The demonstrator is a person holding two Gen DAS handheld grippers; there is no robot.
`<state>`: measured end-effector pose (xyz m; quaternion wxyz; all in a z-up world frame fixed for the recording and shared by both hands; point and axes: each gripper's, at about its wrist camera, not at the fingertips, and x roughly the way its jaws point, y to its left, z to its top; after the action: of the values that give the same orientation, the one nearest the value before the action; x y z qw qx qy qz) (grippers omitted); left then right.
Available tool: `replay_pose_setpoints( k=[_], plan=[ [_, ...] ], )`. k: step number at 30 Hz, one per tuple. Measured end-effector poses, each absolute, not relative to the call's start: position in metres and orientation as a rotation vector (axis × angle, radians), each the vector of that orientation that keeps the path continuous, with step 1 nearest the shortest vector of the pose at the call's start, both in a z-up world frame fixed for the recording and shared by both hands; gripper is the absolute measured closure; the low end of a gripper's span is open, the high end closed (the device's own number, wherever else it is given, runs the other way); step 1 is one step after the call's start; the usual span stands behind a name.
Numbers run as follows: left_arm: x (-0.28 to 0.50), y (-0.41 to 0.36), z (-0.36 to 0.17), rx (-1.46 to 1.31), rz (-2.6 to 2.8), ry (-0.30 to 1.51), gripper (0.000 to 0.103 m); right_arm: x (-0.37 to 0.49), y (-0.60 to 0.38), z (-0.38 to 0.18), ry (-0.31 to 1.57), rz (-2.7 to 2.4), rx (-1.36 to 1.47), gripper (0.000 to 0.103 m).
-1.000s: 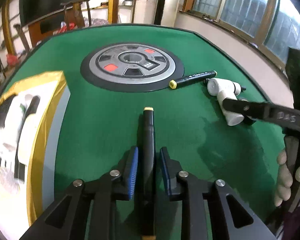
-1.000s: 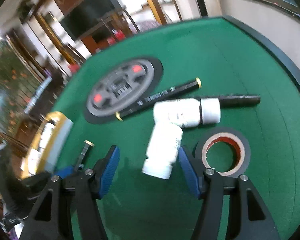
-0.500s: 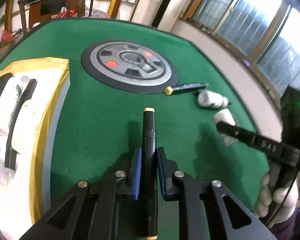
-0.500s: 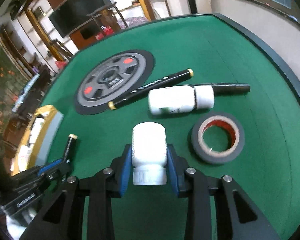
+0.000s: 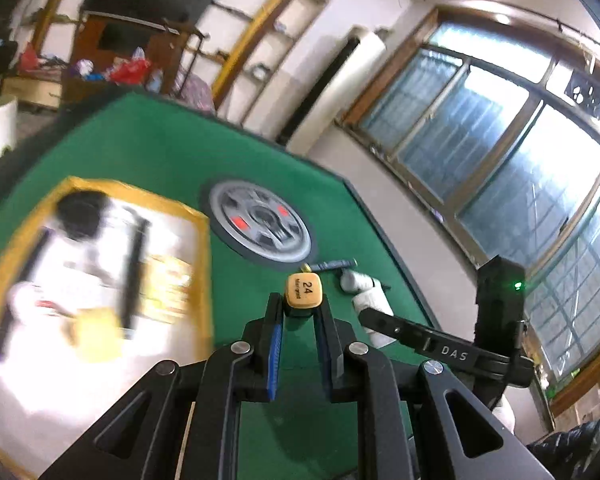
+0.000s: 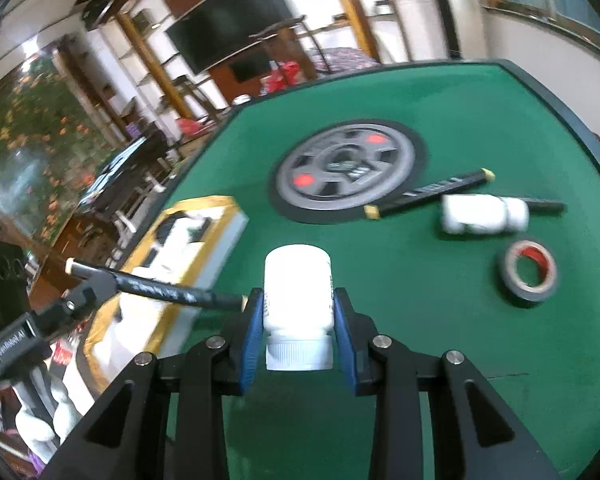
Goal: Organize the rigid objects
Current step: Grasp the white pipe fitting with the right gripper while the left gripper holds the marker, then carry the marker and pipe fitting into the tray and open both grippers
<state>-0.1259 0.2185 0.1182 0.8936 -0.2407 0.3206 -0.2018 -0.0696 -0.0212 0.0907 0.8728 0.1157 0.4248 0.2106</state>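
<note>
Right wrist view shows two white bottles: one bottle (image 6: pixel 298 304) pinched between the right gripper (image 6: pixel 298 322) jaws above the green table (image 6: pixel 440 340), the other bottle (image 6: pixel 482 214) lying on the felt. Three black markers show: one marker (image 6: pixel 160 290) clamped in the left gripper (image 5: pixel 300 330), one (image 6: pixel 428 194) lying beside the grey disc (image 6: pixel 348 170), a third (image 6: pixel 544 204) behind the lying bottle. One tape roll (image 6: pixel 530 274) lies nearby; one gold-edged box (image 6: pixel 204 216) sits left.

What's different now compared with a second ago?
Both grippers closed and lifted: the left gripper took the black marker off the green table, and the right gripper took a white bottle. The other bottle, tape roll and second marker stayed put.
</note>
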Motion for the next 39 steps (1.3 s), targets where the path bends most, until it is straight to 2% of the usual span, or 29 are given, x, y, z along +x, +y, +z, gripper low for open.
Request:
replay_pose_setpoints(
  k=[6, 15, 29, 39],
  plan=[
    [-0.165, 0.278, 0.136, -0.462, -0.34, 0.611, 0.088, -0.077, 0.043, 0.107, 0.892, 0.574, 0.189, 0.07],
    [-0.182, 0.329, 0.102, -0.333, -0.205, 0.775, 0.088, -0.091, 0.14, 0.092, 0.976, 0.749, 0.109, 0.07],
    [-0.102, 0.306, 0.072, -0.286, -0.261, 0.906, 0.088, -0.087, 0.176, 0.063, 1.042, 0.705, 0.001, 0.07],
    [-0.108, 0.284, 0.034, -0.202, -0.221, 1.052, 0.086, -0.082, 0.19, 0.061, 1.008, 0.611, -0.108, 0.07]
  ],
)
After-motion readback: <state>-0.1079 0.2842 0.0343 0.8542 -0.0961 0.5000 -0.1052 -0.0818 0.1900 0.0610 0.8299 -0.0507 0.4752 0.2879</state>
